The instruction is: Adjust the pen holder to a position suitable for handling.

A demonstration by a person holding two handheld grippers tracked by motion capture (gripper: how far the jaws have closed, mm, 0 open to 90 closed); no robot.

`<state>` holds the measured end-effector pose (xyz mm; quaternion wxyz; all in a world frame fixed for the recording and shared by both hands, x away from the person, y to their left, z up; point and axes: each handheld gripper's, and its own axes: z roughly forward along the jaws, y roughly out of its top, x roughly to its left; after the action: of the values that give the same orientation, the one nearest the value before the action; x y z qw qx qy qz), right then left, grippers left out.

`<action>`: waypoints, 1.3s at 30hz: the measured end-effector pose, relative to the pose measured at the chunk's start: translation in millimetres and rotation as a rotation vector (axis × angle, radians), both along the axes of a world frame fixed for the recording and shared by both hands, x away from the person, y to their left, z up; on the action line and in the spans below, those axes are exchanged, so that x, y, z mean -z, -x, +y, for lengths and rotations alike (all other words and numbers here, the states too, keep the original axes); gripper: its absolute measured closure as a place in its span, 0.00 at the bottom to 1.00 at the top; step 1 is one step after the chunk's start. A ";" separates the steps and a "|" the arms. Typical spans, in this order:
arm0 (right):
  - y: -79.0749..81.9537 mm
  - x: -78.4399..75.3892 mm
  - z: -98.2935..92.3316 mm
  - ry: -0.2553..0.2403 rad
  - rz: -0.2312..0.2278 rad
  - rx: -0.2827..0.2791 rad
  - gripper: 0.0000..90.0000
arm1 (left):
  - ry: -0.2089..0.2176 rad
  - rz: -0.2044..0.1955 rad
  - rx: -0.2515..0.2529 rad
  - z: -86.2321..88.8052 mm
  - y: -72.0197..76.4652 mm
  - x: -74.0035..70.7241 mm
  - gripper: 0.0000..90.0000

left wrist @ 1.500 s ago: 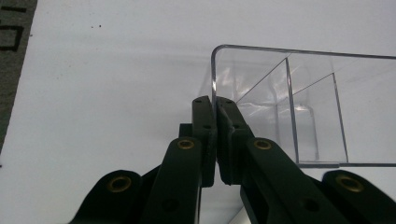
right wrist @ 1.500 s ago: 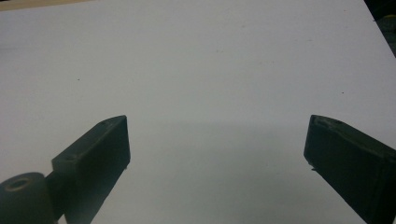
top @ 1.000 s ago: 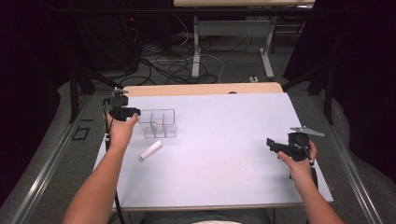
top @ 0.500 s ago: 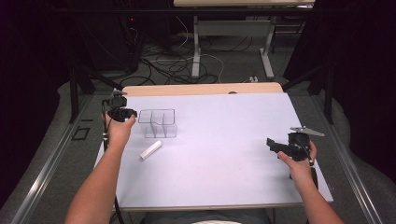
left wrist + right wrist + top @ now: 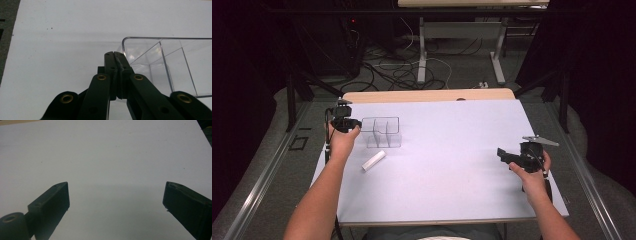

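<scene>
A clear plastic box with dividers stands at the table's left rear. My left gripper is at its left end. In the left gripper view the jaws of this gripper are pressed together over the near left wall of the box, so it is shut on that wall. A short white cylinder lies on the table just in front of the box, apart from it. Far right, my right gripper is held above the table, pointing left. Its jaws stand wide open with nothing between them.
The white table top has a wooden strip along its far edge. Behind it are cables on the floor and another table's legs. Metal rails run along both sides.
</scene>
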<state>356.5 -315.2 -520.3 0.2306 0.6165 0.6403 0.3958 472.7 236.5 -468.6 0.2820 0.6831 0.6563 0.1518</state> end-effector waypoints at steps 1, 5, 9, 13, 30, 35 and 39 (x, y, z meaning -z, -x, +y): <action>0.0 0.0 0.2 0.001 0.001 0.002 0.07 | -0.003 0.007 0.003 0.1 0.2 -0.6 1.00; -0.2 0.0 0.5 0.003 0.001 0.002 0.07 | 0.000 -0.001 0.005 -3.0 0.4 -0.1 1.00; 0.0 -0.1 1.1 0.001 0.004 0.000 0.07 | -0.003 -0.002 0.019 -10.8 1.2 0.0 1.00; -0.1 0.0 1.6 -0.001 0.007 0.001 0.07 | 0.005 -0.005 0.034 -22.9 2.1 0.3 1.00; -0.6 0.5 2.5 0.003 0.009 -0.003 0.07 | 0.043 -0.021 0.073 -86.9 9.1 2.5 1.00; -0.7 0.6 2.4 0.007 0.006 -0.011 0.07 | 0.055 -0.024 0.083 -102.8 10.1 3.0 1.00; -1.0 1.1 2.5 0.007 0.006 -0.012 0.07 | 0.070 -0.017 0.090 -114.0 11.0 3.0 1.00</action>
<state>357.4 -312.7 -521.4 0.2284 0.6132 0.6461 0.3930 461.6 122.5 -471.6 0.3179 0.7002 0.6275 0.1216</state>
